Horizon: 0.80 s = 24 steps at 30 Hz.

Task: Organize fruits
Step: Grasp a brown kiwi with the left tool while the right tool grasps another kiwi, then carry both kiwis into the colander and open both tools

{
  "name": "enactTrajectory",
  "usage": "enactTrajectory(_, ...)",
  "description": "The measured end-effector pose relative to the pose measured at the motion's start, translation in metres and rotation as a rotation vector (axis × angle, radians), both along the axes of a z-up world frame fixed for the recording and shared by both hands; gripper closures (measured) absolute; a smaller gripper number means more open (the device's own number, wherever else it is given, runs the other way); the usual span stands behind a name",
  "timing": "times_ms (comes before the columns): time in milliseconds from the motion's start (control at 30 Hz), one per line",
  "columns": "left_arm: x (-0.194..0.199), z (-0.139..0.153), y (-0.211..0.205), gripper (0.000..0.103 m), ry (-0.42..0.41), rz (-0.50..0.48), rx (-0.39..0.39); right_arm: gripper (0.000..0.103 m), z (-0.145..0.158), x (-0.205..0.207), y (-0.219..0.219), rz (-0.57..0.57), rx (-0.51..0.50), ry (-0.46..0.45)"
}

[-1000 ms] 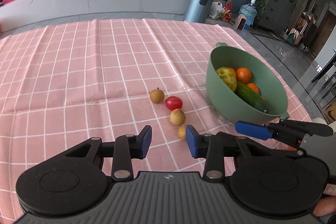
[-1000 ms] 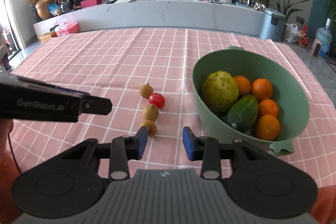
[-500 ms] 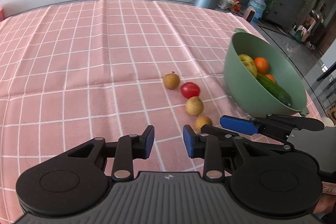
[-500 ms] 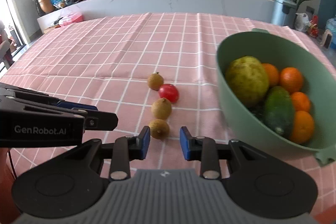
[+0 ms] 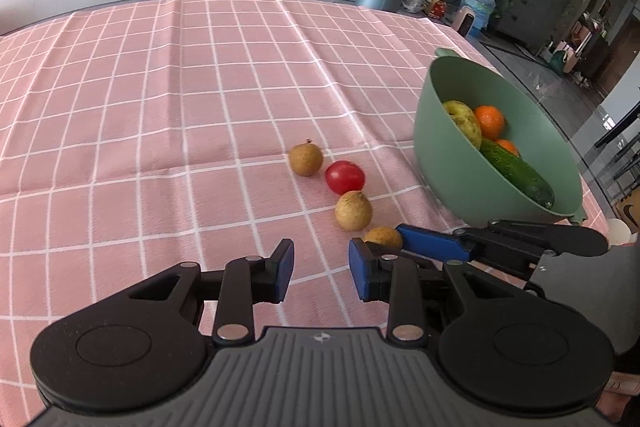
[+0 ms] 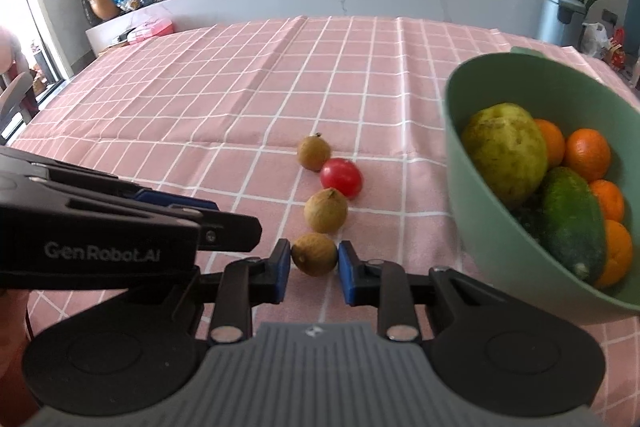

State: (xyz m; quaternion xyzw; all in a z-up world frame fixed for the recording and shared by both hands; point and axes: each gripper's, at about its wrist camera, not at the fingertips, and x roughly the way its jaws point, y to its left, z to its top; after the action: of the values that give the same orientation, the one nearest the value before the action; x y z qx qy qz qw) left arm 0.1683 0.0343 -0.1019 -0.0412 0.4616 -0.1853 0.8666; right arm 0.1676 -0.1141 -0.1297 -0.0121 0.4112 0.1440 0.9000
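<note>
The right gripper (image 6: 310,269) has come down on the nearest small brown round fruit (image 6: 314,253), and its jaws have just been closing — the blue pads now press that fruit on both sides, where a second ago they stood apart short of it. The fruit sits on the pink checked tablecloth (image 6: 240,99) of the table, at the near end of a short row: another brown fruit (image 6: 325,209), a small red tomato (image 6: 341,177) and a third brown fruit (image 6: 313,152) beyond. The green plastic bowl (image 6: 480,227) stands just to the right, already holding a yellow-green pear, oranges and a cucumber.

The left gripper (image 5: 320,269) hangs beside the row, jaws narrowed lately but parted, nothing between them.

So the pick looks made — lifting the fruit into the bowl should follow, with three pieces left.
</note>
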Motion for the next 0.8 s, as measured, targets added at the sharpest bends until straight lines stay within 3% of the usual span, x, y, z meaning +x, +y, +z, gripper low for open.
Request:
enactTrajectory(267,0.016,-0.008,-0.023,0.066,-0.007,-0.003,-0.002,0.082,0.004,-0.003,-0.011,-0.074,-0.077,-0.021)
enactTrajectory(500,0.024,-0.018,-0.040,0.066,-0.020,-0.007,0.050,0.082,-0.001,0.001,-0.022,-0.110,-0.039,0.011)
enactTrajectory(633,0.021,-0.019,-0.045,0.074,-0.035,-0.026,0.072,0.082,-0.002,0.001,-0.025,-0.114,-0.025,0.019)
enactTrajectory(800,0.016,-0.016,-0.046,0.075,-0.046,-0.033,0.075,0.082,-0.001,0.000,-0.024,-0.112,-0.021,0.020)
